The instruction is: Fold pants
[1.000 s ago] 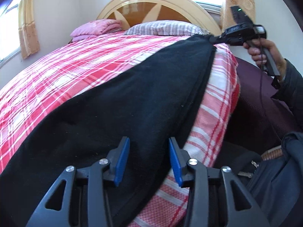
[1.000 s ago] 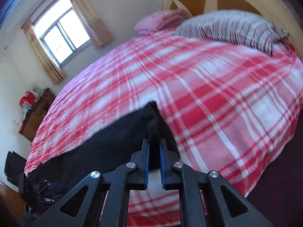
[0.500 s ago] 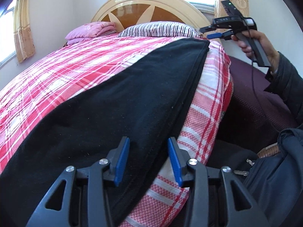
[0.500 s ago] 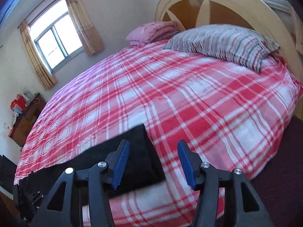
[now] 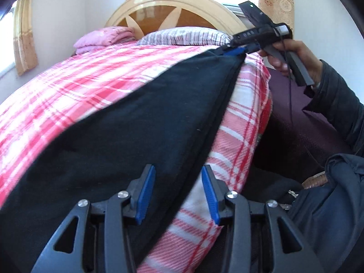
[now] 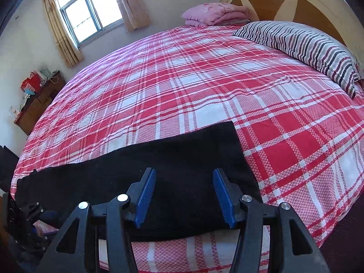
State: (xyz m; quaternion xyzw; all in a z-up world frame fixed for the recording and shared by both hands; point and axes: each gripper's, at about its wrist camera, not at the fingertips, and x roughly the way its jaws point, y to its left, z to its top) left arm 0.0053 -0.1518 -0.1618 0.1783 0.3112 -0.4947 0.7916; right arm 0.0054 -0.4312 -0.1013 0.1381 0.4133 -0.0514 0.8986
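Black pants (image 5: 127,136) lie flat in a long strip along the near edge of the red plaid bed (image 5: 68,86). My left gripper (image 5: 178,191) is open, its blue pads above the pants' near end. In the right wrist view the pants (image 6: 182,170) end in a square edge. My right gripper (image 6: 184,195) is open, low over that far end, holding nothing. It also shows in the left wrist view (image 5: 236,51), down at the far end of the pants.
A striped pillow (image 6: 307,43) and a folded pink blanket (image 6: 213,13) lie by the wooden headboard (image 5: 173,9). A dark bag (image 5: 329,204) sits right of the bed. A wooden cabinet (image 6: 36,104) stands by the window wall.
My right gripper let go of the pants' far end, opened, lifted off, then came back down low over it. The pants settled flat. My left gripper stayed open.
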